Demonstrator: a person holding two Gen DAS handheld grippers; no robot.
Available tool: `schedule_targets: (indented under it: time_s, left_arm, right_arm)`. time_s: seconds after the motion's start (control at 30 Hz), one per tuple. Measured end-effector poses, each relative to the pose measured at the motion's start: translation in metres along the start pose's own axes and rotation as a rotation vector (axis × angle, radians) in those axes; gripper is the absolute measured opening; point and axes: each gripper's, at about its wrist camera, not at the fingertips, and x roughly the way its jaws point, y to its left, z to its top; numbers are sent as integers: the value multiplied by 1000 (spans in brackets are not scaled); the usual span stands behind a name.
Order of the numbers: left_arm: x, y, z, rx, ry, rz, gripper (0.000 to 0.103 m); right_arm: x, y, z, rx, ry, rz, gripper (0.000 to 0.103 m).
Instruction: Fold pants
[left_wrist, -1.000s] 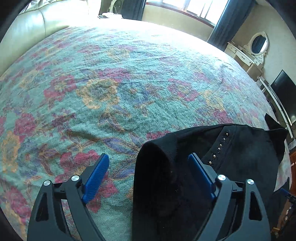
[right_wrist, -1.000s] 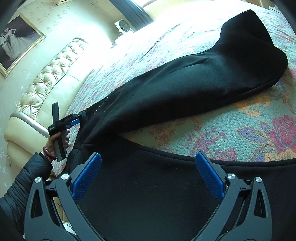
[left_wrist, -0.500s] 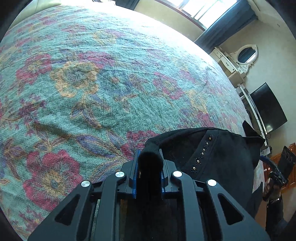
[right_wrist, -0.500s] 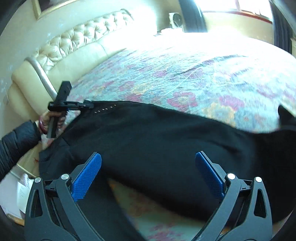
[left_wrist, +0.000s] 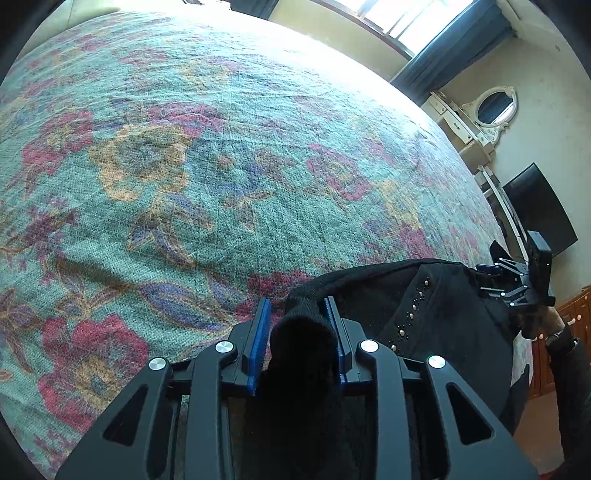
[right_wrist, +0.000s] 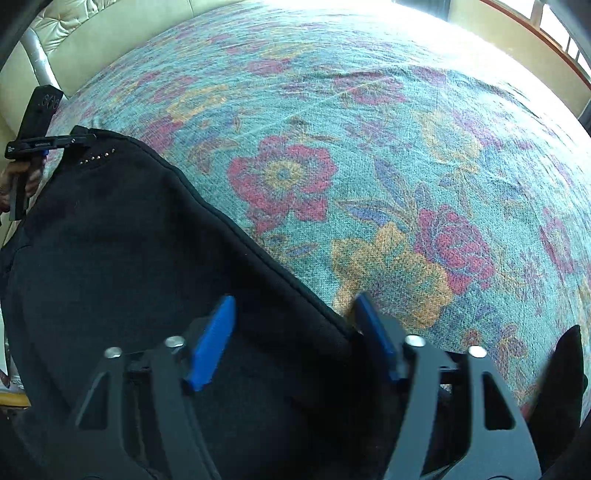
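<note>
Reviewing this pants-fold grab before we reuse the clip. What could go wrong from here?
1. The left gripper pinches only a small bunched corner of the black pants; it may slip out under tension.
2. The right gripper is not closed, with the hem near its right finger, so it may catch just the edge.
3. Dragging could wrinkle the floral bedspread.
</note>
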Motion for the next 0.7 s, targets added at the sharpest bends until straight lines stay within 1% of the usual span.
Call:
schedule_targets:
  time_s: [0.03,0.07,0.1,0.13,0.23,0.3,0.4,0.47,0.53,0.6,0.67,0.7]
  left_arm:
    - [-1,-4,0,20,-6,22,21]
    - [-2,-6,-1,22,-11,23,17]
    - [-5,-8,-2,18,-23,14,14]
    - [-11,-11,-2,22,-45,11,14]
    - [-38,-20,-6,45,-114,-46,13]
    - [-63,-26,-12,55,-173,-108,13]
    - [-106,-36,-32,77,-259,-192,13]
    - [-130,-39,-55,83,-293,-253,13]
    - [-150,-39,-82,88,-309,-289,13]
    - [-164,-37,-114,85,-315,-308,13]
    - [-169,-29,-148,61,-305,-327,13]
    - [-168,-25,-163,49,-286,-317,13]
  right_arm:
    - [-10,7,-3,-10,-27,-25,9]
    - [-19,16,-6,-28,-50,-48,9]
    - [-32,25,-12,-42,-79,-59,8]
    - [-45,33,-18,-48,-114,-72,8]
    - [-94,58,-42,-54,-233,-103,8]
    - [-127,81,-66,-82,-308,-142,8]
    - [-165,118,-110,-115,-377,-185,8]
    - [-178,144,-144,-136,-394,-201,8]
    - [-181,177,-179,-174,-395,-234,8]
    - [-171,206,-211,-201,-368,-255,9]
    - [-150,221,-237,-176,-311,-218,9]
    - [-137,228,-247,-173,-278,-210,11]
